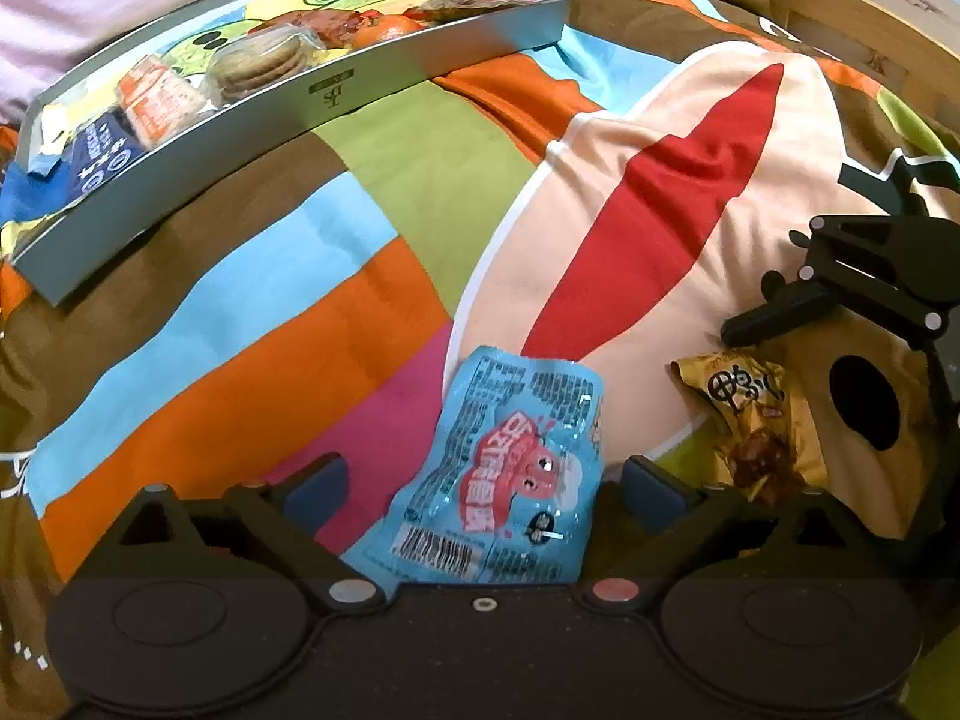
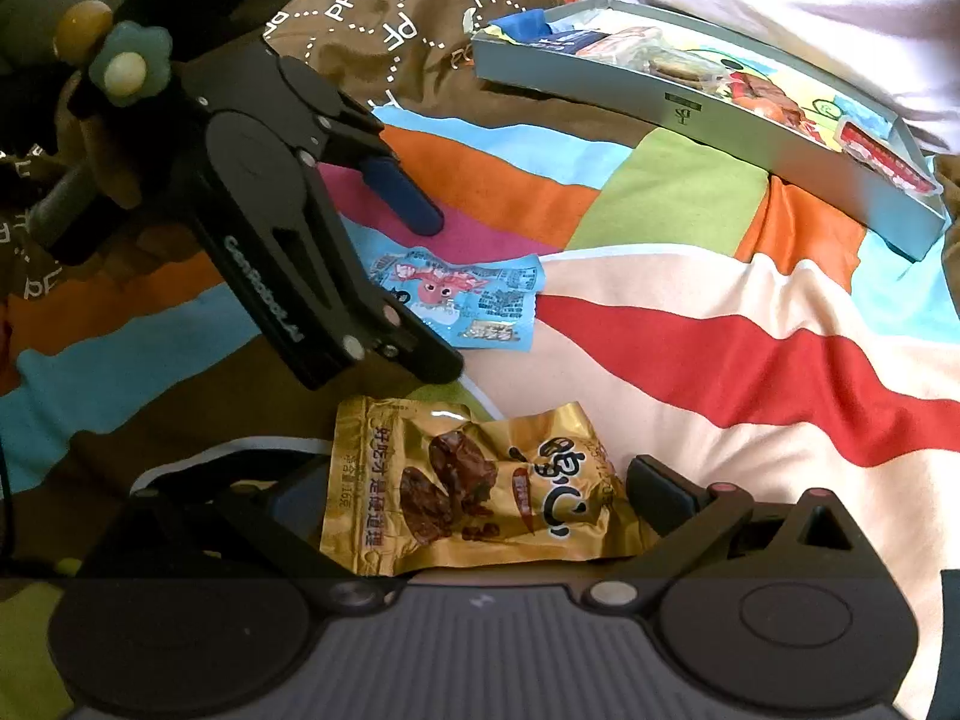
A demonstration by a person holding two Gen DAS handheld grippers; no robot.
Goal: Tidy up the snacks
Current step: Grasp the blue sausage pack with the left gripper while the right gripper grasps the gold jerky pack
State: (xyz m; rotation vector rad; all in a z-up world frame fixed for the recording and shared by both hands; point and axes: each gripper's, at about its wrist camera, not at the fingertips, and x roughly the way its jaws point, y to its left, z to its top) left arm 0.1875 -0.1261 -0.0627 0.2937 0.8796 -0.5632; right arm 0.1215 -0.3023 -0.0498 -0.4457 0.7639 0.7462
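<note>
Through my left wrist camera, I look down on a soft bedspread (image 1: 372, 192) printed in bold patches of brown, orange, sky blue, green, pink, cream and red. My left gripper (image 1: 483, 483) stands wide open, and a blue snack packet (image 1: 504, 480) lies flat on the cloth between its fingers, neither pad pressing it. To the right lies a gold snack packet (image 1: 756, 420), with my right gripper just above it. Farther back, a shallow grey tray (image 1: 336, 96) sits on the cover holding biscuits and other wrapped snacks, with pale lilac bedding behind it. Through my right wrist camera, my right gripper (image 2: 474, 495) is also spread open, the gold snack packet (image 2: 474, 492) lying between its fingers, which do not pinch it. The blue snack packet (image 2: 462, 300) rests beyond, under my left gripper (image 2: 438, 294), and the tray (image 2: 708, 102) stands well apart at upper right.
</note>
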